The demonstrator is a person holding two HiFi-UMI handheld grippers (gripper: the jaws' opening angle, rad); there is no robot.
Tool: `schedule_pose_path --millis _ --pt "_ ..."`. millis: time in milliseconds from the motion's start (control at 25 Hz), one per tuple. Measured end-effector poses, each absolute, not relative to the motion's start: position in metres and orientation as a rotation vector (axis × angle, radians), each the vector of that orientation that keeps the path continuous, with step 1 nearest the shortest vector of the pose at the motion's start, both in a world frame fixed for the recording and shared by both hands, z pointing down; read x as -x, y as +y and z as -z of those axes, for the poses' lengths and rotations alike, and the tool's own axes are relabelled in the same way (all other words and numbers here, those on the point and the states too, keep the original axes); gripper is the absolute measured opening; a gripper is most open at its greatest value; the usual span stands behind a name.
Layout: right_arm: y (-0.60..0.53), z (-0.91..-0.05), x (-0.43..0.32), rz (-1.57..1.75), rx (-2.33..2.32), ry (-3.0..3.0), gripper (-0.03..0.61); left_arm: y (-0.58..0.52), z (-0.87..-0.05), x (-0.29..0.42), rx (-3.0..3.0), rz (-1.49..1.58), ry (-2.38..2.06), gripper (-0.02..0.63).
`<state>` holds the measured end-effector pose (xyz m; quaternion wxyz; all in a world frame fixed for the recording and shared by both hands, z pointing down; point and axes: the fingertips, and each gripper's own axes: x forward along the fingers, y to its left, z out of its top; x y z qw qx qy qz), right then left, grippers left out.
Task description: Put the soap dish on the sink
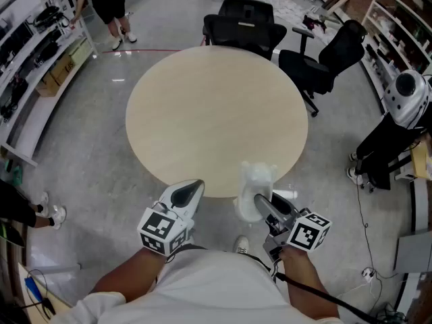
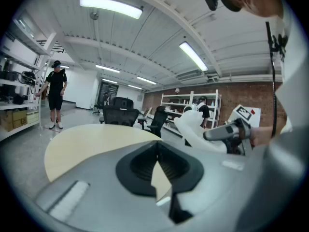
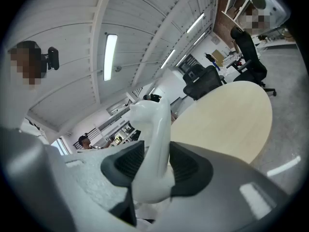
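Observation:
The soap dish (image 1: 257,179) is a glossy white ceramic piece held in the air just off the near edge of the round beige table (image 1: 209,113). My right gripper (image 1: 260,201) is shut on it. In the right gripper view the dish (image 3: 153,129) stands up between the two dark pads (image 3: 190,166), which press on its sides. My left gripper (image 1: 196,185) hovers to its left, also short of the table edge. Its jaws (image 2: 155,151) are shut with nothing in them. The left gripper view shows the dish (image 2: 195,129) at the right.
Two black office chairs (image 1: 246,22) (image 1: 331,56) stand behind the table. Shelves (image 1: 27,59) line the left wall, and a person (image 1: 108,5) stands near them. A white and black machine (image 1: 405,100) stands at the right. Cables lie on the grey floor.

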<state>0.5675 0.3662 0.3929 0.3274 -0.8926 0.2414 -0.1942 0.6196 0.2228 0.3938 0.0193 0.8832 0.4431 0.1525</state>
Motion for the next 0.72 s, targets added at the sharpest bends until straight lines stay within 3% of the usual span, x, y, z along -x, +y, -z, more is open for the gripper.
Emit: schedule_pose_path --millis 720 --pt "0.3615 -0.3851 -0.5626 0.459 2.310 0.606 0.163 0.2130 -0.3935 -0.6191 -2.735 -0.465 1.384 0.008"
